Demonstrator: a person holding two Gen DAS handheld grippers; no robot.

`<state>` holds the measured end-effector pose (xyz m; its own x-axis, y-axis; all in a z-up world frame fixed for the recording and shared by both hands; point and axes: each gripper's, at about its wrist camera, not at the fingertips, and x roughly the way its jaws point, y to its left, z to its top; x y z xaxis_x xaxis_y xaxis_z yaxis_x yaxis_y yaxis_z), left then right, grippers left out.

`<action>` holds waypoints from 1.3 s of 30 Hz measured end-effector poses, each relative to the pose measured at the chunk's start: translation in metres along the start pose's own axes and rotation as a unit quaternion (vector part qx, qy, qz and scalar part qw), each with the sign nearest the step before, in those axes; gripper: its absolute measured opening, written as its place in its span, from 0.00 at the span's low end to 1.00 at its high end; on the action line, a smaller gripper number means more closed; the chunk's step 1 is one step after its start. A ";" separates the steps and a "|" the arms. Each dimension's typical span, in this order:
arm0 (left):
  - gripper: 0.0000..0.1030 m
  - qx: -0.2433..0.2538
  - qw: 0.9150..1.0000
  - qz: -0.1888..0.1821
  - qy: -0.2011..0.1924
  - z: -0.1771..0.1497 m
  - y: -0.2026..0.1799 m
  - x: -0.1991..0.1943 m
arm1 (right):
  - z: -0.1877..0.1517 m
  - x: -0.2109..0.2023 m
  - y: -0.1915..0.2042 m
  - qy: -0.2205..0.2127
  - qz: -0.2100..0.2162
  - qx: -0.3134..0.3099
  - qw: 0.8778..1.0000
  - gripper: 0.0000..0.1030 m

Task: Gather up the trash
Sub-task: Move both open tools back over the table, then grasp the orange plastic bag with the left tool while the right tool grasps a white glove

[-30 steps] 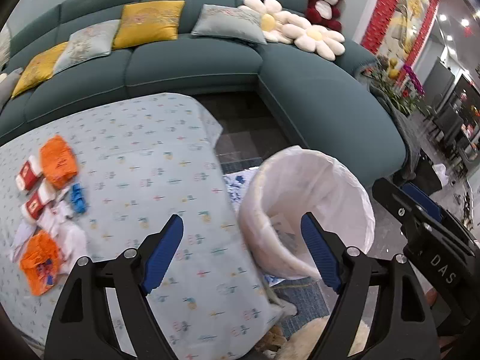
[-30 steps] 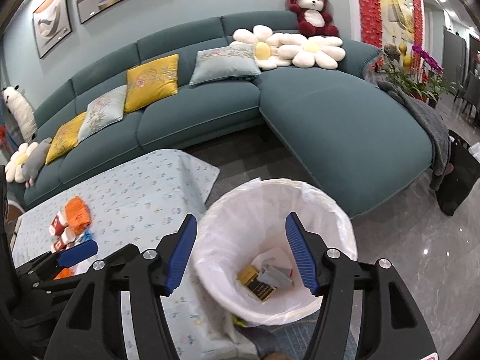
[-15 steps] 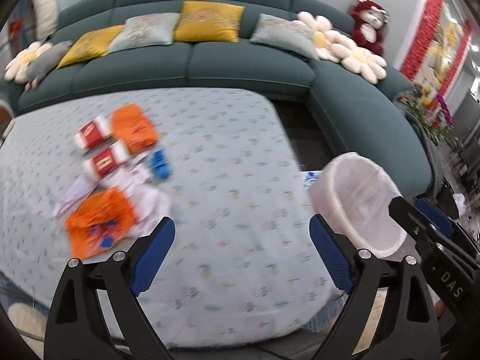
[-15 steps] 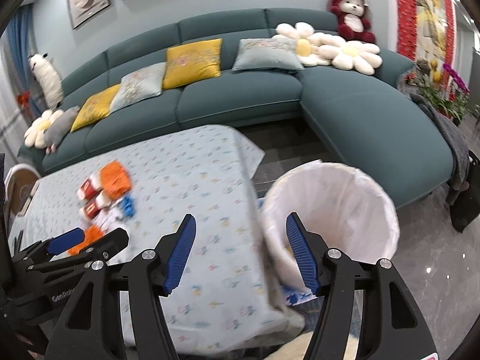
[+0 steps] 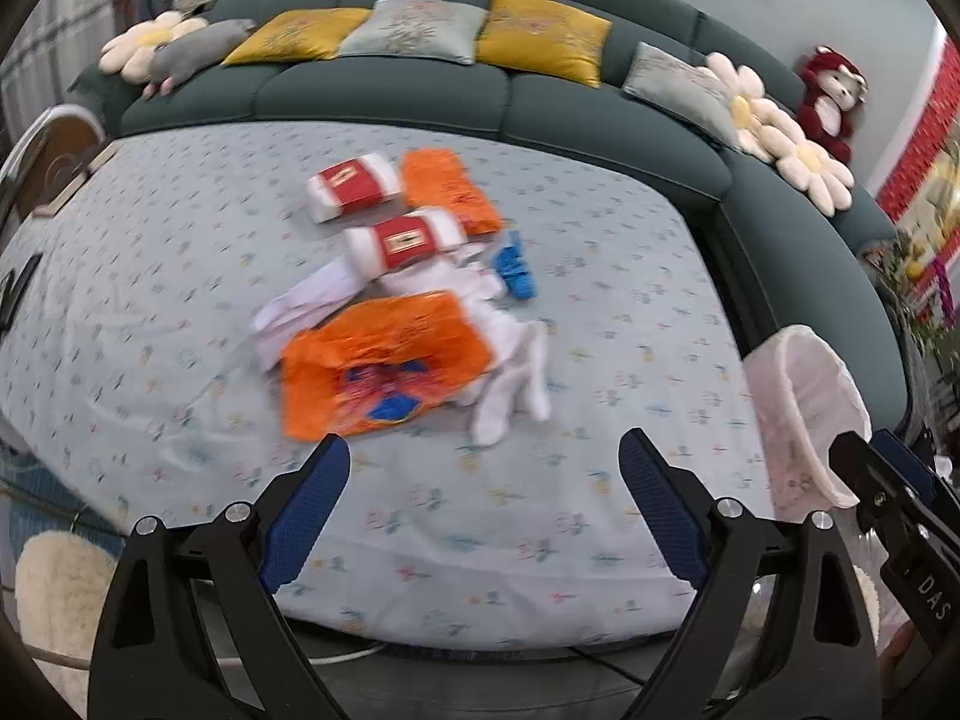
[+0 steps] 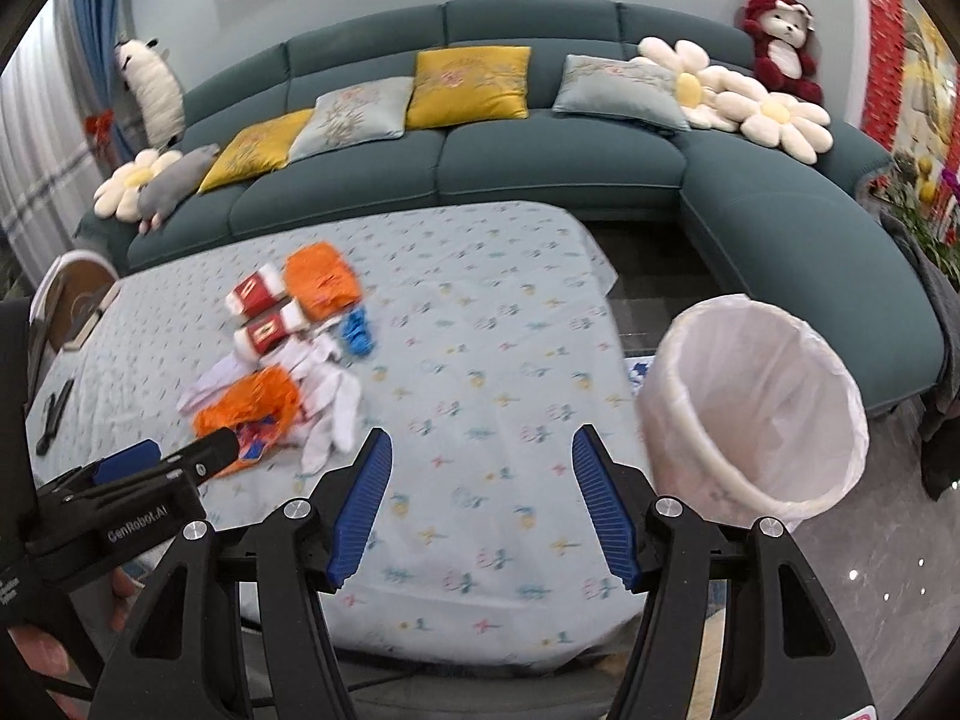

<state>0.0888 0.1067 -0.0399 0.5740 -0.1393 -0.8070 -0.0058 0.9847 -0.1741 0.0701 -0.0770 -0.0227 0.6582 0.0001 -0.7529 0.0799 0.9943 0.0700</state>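
Both hand-held grippers are empty with jaws spread wide: the left hand-held gripper (image 5: pixel 483 510) hangs over the near edge of the bench (image 5: pixel 600 276), facing the trash, and the right hand-held gripper (image 6: pixel 480 507) hangs beside it, nearer the bin (image 6: pixel 759 414). Judging by the pile that remains, most of the collecting is left. Two red-and-white packets (image 5: pixel 354 186), two orange wrappers (image 5: pixel 384 363), white gloves (image 5: pixel 510 378) and a small blue scrap (image 5: pixel 513 270) lie clustered mid-bench, well apart from the bin, which stands off the bench's right end; its inside cannot be seen. The near orange wrapper lies flat, its long axis across the left view, tilted up to the right. The packets lie the same way.
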 end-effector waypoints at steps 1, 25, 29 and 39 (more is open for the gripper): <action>0.84 -0.005 1.000 0.002 0.001 -0.002 0.006 0.000 | -0.002 0.001 0.005 0.002 0.000 -0.004 1.000 0.59; 0.84 -0.083 0.995 0.037 0.048 -0.001 0.105 0.053 | -0.006 0.086 0.085 0.075 0.015 -0.043 0.996 0.59; 0.84 -0.089 0.993 0.039 0.065 0.006 0.106 0.076 | 0.003 0.112 0.090 0.085 0.015 -0.040 0.996 0.59; 0.82 -0.090 0.990 0.053 0.095 0.026 0.102 0.128 | 0.016 0.165 0.088 0.117 0.016 -0.012 0.993 0.59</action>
<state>0.1833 0.1923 -0.1460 0.3982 -0.0694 -0.9146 -0.2132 0.9628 -0.1659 0.1977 0.0092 -0.1304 0.4678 0.0529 -0.8822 0.0433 0.9956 0.0827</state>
